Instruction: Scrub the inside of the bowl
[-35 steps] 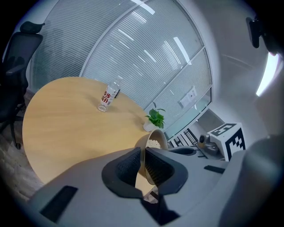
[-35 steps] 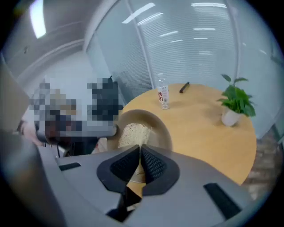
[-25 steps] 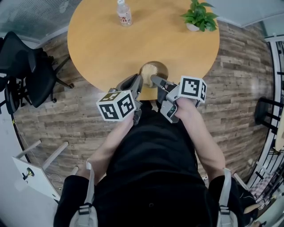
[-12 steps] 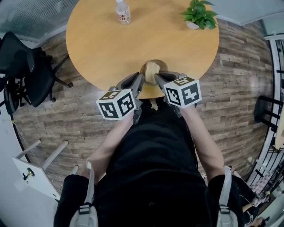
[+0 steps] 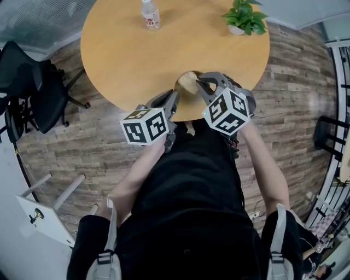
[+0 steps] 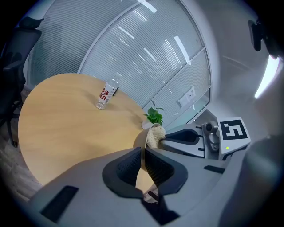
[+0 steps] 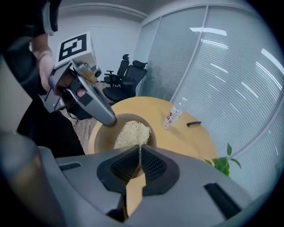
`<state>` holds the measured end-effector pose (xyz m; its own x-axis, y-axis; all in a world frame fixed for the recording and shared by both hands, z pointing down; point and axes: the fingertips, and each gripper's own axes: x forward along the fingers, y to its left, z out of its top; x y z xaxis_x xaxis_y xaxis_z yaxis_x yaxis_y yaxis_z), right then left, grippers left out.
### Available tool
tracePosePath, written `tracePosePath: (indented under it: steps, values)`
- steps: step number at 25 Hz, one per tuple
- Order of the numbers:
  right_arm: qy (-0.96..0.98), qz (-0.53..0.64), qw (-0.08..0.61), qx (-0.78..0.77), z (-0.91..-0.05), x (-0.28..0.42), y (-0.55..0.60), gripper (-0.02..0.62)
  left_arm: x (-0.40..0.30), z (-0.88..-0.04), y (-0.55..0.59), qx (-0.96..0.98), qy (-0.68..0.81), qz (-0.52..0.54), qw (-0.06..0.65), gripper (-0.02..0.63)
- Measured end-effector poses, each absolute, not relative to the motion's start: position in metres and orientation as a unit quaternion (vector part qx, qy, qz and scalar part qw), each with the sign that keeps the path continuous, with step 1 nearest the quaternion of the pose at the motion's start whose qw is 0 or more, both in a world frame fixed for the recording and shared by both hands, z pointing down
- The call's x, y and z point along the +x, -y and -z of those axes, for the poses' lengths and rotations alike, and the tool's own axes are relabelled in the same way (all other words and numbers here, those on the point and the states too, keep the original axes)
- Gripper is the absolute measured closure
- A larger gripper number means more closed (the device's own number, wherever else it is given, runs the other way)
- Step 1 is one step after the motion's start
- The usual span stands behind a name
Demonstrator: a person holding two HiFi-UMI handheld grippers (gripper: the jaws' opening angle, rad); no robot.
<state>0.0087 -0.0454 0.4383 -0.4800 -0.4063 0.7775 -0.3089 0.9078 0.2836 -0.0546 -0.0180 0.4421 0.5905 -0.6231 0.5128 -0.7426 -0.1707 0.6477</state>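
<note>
Near edge of the round table (image 5: 136, 54): a tan bowl (image 7: 104, 135) is sitting close to the person's body, with a beige scrubbing pad (image 7: 129, 132) lying against its inner wall.
Left gripper (image 6: 143, 156): its jaws are pinching the bowl's thin rim on the left side, standing nearly together with only the rim between them.
Right gripper (image 7: 140, 153): its jaws are squeezing one edge of the scrubbing pad, standing nearly together, and are reaching into the bowl from the right.
Both grippers: their tips are sitting close to each other across the bowl, not touching.
Far side of the table: a clear bottle (image 5: 149, 13) with a red label is standing upright, and a small dark pen-like object (image 7: 193, 123) is lying near it.
Far right of the table: a potted green plant (image 5: 245, 19) is standing by the edge.
Left of the table: a black office chair (image 5: 33, 82) is standing on the wood-plank floor (image 5: 290, 109).
Person: wearing black and stretching both bare forearms toward the bowl.
</note>
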Motion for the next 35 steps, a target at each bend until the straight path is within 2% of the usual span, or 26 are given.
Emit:
tracePosePath:
  steps: [7,12,22,25,28,31,35]
  values:
    - [0.851,0.24,0.456,0.101,-0.408,-0.019,0.029,0.571,-0.057,-0.45,0.017,0.746,0.444,-0.047,0.495,0.589]
    - [0.785,0.372,0.492,0.06,-0.417,-0.023,0.024,0.571,-0.056,-0.452,0.015,0.737,0.439,-0.036,0.513,0.591]
    - [0.755,0.333,0.551,0.123,-0.455,0.001,0.022,0.571,-0.057,-0.453,0.016,0.735,0.442,-0.037,0.514,0.583]
    - [0.782,0.24,0.555,0.153,-0.467,0.006,0.015,0.571,-0.052,-0.45,0.017,0.743,0.437,-0.047,0.505,0.58]
    - [0.831,0.073,0.516,0.194,-0.473,0.004,0.005,0.571,-0.052,-0.449,0.018,0.747,0.439,-0.053,0.497,0.58]
    - [0.859,-0.112,0.44,0.238,-0.472,0.002,0.001,0.571,-0.052,-0.45,0.017,0.745,0.438,-0.054,0.5,0.58]
    - [0.847,-0.343,0.297,0.277,-0.465,0.002,0.007,0.571,-0.052,-0.451,0.019,0.743,0.441,-0.052,0.501,0.581]
